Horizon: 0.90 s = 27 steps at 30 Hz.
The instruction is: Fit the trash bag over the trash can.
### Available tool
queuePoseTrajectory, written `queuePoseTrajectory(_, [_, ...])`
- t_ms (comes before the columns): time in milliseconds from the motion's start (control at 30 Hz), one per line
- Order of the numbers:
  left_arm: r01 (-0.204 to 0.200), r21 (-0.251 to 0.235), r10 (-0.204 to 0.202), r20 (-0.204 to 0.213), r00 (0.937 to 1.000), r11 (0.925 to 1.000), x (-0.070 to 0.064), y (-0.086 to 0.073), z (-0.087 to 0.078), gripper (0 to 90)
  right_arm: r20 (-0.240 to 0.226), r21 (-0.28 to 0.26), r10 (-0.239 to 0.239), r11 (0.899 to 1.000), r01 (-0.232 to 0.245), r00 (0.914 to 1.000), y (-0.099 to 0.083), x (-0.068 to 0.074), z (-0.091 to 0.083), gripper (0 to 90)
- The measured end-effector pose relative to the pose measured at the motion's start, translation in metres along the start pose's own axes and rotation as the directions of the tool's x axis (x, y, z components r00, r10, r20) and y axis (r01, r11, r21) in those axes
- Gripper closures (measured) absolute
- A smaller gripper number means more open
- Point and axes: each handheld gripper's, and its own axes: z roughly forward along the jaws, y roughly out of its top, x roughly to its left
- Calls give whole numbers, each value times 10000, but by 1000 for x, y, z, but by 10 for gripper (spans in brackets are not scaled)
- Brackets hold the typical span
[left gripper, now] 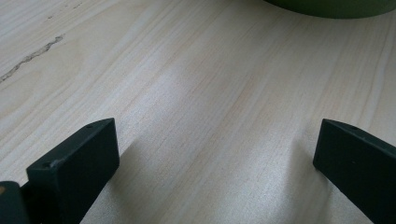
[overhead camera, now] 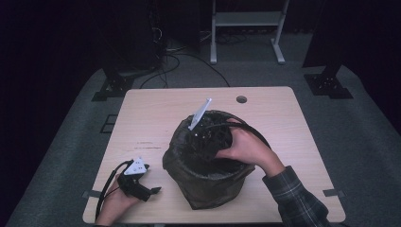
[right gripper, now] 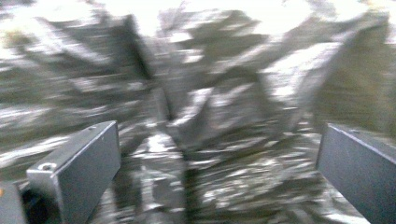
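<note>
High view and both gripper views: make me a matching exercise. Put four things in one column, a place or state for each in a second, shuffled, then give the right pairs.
Things
1. left gripper
2. right gripper
3. bin
4. table hole

Places or states
A. near the table's far edge
B. reaching down inside the bag, jaws apart
C. lined with a dark plastic bag, in the middle of the table
D. resting open on bare wood at the near left corner

Pairs: 1-D, 2-B, 3-C, 4-A
</note>
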Motion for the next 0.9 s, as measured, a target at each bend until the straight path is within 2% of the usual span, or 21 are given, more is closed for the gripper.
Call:
queuePoseTrajectory(167, [-2,3,2,-5,10000,10000,0,0,0,0,-304,52,-250,9997,251,9992,-6,18,0,0])
queuePoseTrajectory(433, [4,9,-4,5,10000,10000,0,0,0,0,-980,328,-411,9985,445,9943,-4,27,10,0])
queuePoseTrajectory(500, [1,10,-1,4,10000,10000,0,0,0,0,-997,395,-408,9982,449,9942,-5,26,13,0])
queuePoseTrajectory(600, [0,10,0,2,10000,10000,0,0,0,0,-857,104,-263,9996,273,9960,-5,20,7,0])
queuePoseTrajectory(733, [-1,10,1,0,10000,10000,0,0,0,0,-571,-500,6,9987,-34,9984,-7,9,-12,0])
queuePoseTrajectory(900, [-1,11,1,0,10000,10000,0,0,0,0,-384,-1092,413,9930,-452,9984,-16,-3,-34,0])
